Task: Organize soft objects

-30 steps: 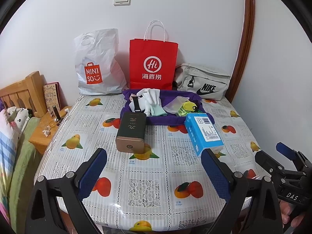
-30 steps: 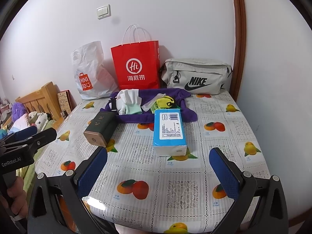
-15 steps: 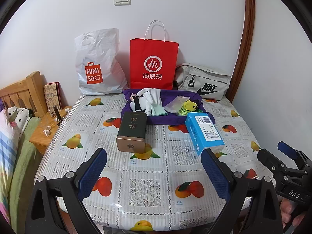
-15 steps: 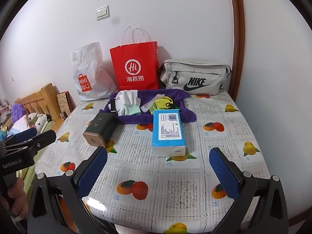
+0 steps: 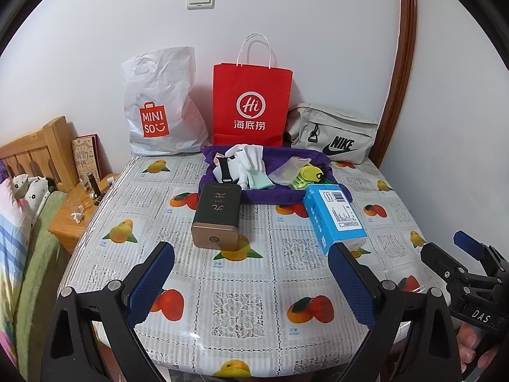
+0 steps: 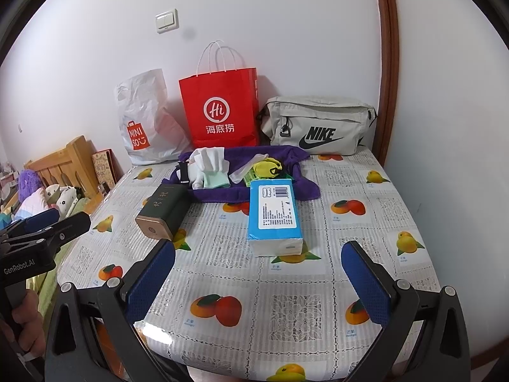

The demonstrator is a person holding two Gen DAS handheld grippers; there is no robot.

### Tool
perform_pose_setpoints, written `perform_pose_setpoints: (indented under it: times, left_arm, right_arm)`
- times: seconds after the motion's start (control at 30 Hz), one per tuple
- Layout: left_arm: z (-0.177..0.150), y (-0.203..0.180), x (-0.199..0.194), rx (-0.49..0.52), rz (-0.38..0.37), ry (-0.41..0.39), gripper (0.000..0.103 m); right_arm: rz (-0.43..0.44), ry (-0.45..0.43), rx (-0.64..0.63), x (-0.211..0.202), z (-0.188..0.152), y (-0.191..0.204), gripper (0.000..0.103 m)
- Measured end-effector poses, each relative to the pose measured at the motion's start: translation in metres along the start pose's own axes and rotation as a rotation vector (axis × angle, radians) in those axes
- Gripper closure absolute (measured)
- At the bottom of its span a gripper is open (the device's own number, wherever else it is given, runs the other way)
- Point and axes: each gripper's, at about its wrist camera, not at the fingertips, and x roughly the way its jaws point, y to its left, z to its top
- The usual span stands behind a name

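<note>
Little has changed over the last second: both views have only drifted slightly. The left gripper (image 5: 251, 280) and right gripper (image 6: 257, 281) hover over the near edge of the surface (image 5: 229, 312), jaws spread wide and empty. Ahead lie the dark tin (image 5: 218, 213) and blue tissue pack (image 6: 275, 215); beyond them, well apart from the jaws, the purple cloth (image 5: 267, 195) holds white gloves (image 5: 251, 159).
</note>
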Motion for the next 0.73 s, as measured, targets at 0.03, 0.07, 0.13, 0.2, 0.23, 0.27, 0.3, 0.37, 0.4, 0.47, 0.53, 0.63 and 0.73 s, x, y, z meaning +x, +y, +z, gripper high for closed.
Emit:
perform_pose_setpoints:
  times: [0.03, 0.07, 0.13, 0.2, 0.23, 0.27, 0.3, 0.37, 0.4, 0.47, 0.53, 0.63, 0.73]
  left_arm:
    - [0.0001, 0.0000, 0.0002, 0.000, 0.000, 0.000, 0.005]
    - [0.0001, 0.0000, 0.0002, 0.000, 0.000, 0.000, 0.005]
    - [0.0001, 0.0001, 0.0005, 0.000, -0.001, 0.001, 0.005]
    - [-0.0001, 0.0001, 0.0003, 0.001, 0.000, 0.000, 0.005]
    - [-0.0001, 0.0001, 0.0004, 0.000, 0.000, 0.000, 0.005]
    - [-0.0001, 0.0001, 0.0005, 0.000, -0.001, 0.000, 0.005]
    - [-0.0002, 0.0001, 0.0006, 0.000, -0.001, 0.000, 0.005]
    - [-0.0003, -0.0002, 0.0008, 0.000, -0.001, 0.000, 0.005]
    - [-0.0003, -0.0003, 0.0010, 0.002, -0.001, 0.001, 0.005]
    - [-0.0004, 0.0006, 0.0009, 0.001, 0.002, 0.004, 0.005]
    - [-0.0003, 0.0036, 0.0006, 0.000, -0.001, 0.005, 0.005]
    - [-0.0003, 0.0056, 0.0016, -0.002, -0.004, 0.006, 0.005]
    - [-0.0008, 0.0074, 0.0068, 0.006, -0.007, 0.006, 0.005]
  right_arm:
    - [0.000, 0.000, 0.000, 0.0000, -0.0001, 0.0001, 0.000]
    - [0.000, 0.001, 0.000, 0.0002, 0.0001, -0.0004, 0.000]
    - [0.000, 0.000, -0.001, 0.0000, 0.0000, 0.0003, 0.000]
    - [0.000, 0.002, -0.001, 0.0001, 0.0001, 0.0004, 0.000]
    - [0.000, 0.002, -0.001, 0.0003, 0.0004, -0.0003, 0.000]
    - [0.000, 0.000, -0.001, 0.0000, 0.0001, 0.0003, 0.000]
    - [0.000, 0.000, -0.001, 0.0001, 0.0001, 0.0001, 0.000]
    - [0.000, 0.000, -0.001, 0.0002, 0.0000, 0.0004, 0.000]
    - [0.000, 0.000, -0.001, 0.0002, 0.0000, 0.0007, 0.000]
    - [-0.001, -0.001, -0.002, 0.0002, -0.0001, 0.0006, 0.000]
    - [-0.001, 0.001, -0.002, 0.0004, 0.0000, 0.0005, 0.000]
    - [-0.003, 0.003, -0.004, 0.0017, 0.0005, 0.0006, 0.000]
    - [0.004, 0.006, 0.001, 0.0067, 0.0008, -0.0022, 0.000]
